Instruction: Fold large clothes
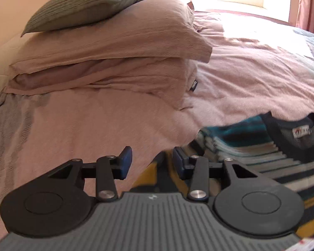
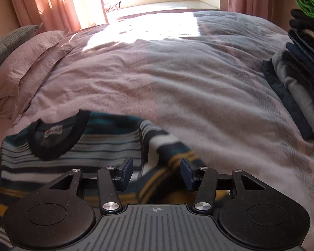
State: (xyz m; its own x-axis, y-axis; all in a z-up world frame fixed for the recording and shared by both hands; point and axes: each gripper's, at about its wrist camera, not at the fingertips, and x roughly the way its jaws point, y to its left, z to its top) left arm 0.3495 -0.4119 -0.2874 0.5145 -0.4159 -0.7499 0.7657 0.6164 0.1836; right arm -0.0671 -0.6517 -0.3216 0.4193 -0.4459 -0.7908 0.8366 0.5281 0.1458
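The striped sweater (image 2: 77, 152) lies flat on the bed (image 2: 178, 79), just under both sets of fingers. The left gripper (image 1: 152, 163) and right gripper (image 2: 157, 173) are partly open, holding nothing. I think a fold comes next: each must pinch a sleeve or edge.

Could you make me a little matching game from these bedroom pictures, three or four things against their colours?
Things:
1. pillow
2. sweater
3. top cloth on the stack
4. curtain

Colours:
A. bright green
B. striped teal, white, navy and yellow
C. salmon pink
D. grey-green

Pairs: 1-D, 2-B, 3-A, 4-C
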